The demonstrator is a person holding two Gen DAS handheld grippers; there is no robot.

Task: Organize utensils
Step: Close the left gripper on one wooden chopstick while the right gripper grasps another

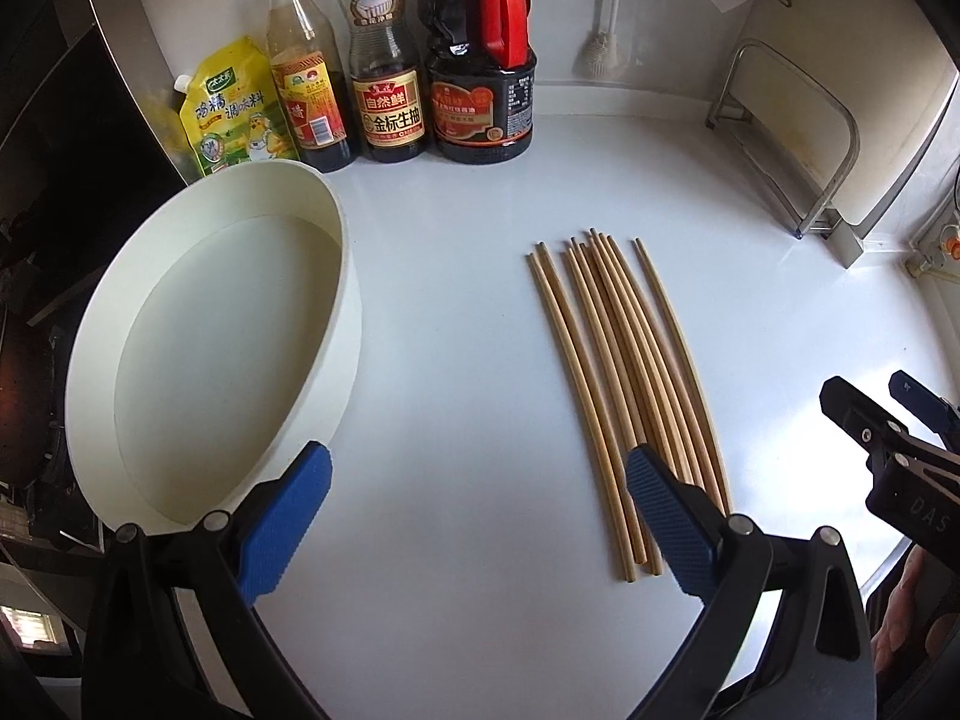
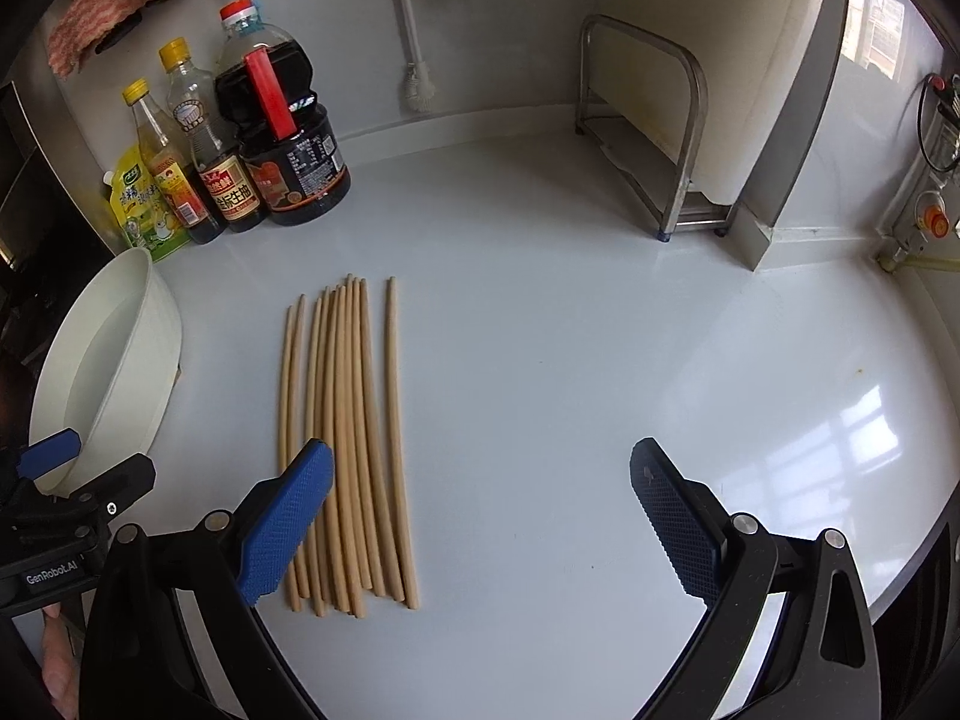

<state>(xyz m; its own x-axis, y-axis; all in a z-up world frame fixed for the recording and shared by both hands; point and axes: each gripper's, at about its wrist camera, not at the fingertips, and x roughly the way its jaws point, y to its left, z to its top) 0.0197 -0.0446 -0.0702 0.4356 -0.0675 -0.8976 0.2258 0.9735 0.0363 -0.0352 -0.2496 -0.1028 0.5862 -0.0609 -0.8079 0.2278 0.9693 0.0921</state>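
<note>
Several wooden chopsticks (image 1: 624, 372) lie side by side on the white counter (image 1: 468, 276), also in the right wrist view (image 2: 348, 438). A white round container (image 1: 210, 348) stands left of them, empty; it shows at the left edge of the right wrist view (image 2: 108, 372). My left gripper (image 1: 477, 516) is open and empty, hovering between container and chopsticks. My right gripper (image 2: 480, 516) is open and empty, just right of the chopsticks' near ends; it also shows at the right edge of the left wrist view (image 1: 882, 420).
Sauce bottles (image 1: 384, 60) and a yellow seasoning pouch (image 1: 234, 108) stand at the back left wall. A metal rack (image 2: 660, 138) with a white board stands at the back right. A stove area (image 1: 36, 300) lies left of the container. The counter edge curves at right.
</note>
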